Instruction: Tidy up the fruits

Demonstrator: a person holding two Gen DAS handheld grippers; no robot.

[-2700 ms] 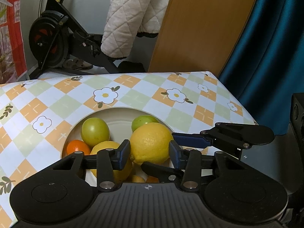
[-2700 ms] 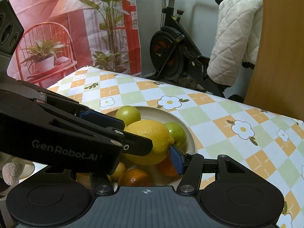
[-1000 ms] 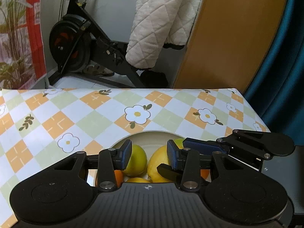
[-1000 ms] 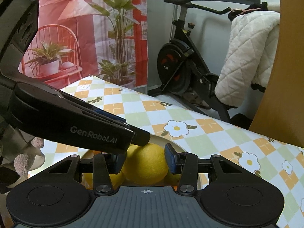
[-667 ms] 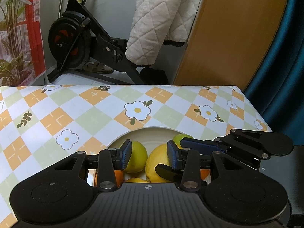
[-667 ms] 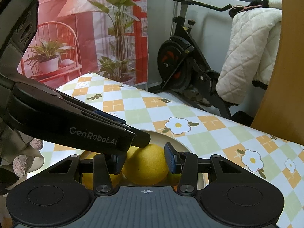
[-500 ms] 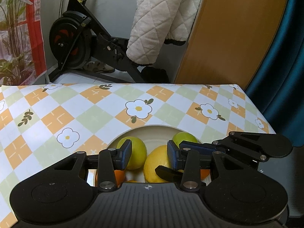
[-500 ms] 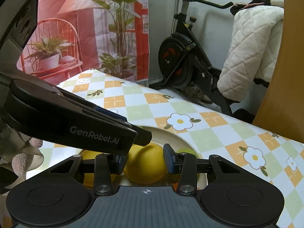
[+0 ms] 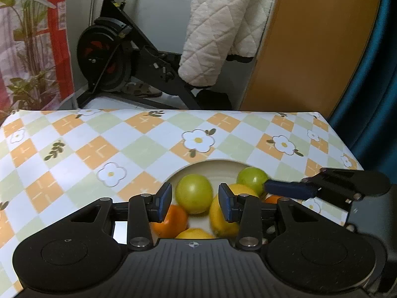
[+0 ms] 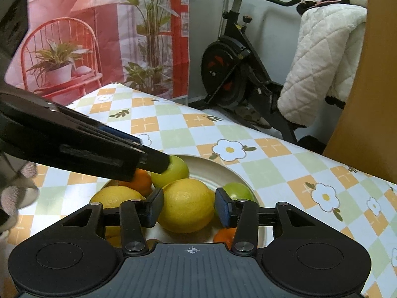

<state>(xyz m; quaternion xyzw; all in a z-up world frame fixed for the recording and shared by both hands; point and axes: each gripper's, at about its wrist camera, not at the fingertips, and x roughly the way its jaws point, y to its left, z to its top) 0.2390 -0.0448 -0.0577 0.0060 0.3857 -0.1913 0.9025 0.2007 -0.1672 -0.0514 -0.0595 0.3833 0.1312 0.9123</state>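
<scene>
A cream plate [image 10: 223,171] on the flowered tablecloth holds several fruits. My right gripper [image 10: 189,207] has a big lemon [image 10: 187,204] between its pads, which touch its sides while the jaws are opening. The lemon rests on the pile. Around it lie a second lemon [image 10: 116,197], an orange [image 10: 140,182], a green fruit [image 10: 237,191] and a yellow-green fruit [image 10: 177,172]. My left gripper [image 9: 195,200] is open above the plate [image 9: 218,164]. A green fruit [image 9: 194,193] shows between its pads with a gap on each side. One of the left fingers [image 10: 104,154] reaches over the pile.
The checkered tablecloth [image 9: 124,149] ends at a far edge and a right edge. Beyond stand an exercise bike [image 9: 111,57], a white quilted blanket [image 9: 223,29], a wooden board [image 9: 310,49] and a blue curtain [image 9: 372,87]. A gloved hand [image 10: 15,193] shows at the left.
The lemon that stood between my left fingers at first now sits between my right pads. The left view has shifted onto the green fruit. The right view now shows more of the plate.
</scene>
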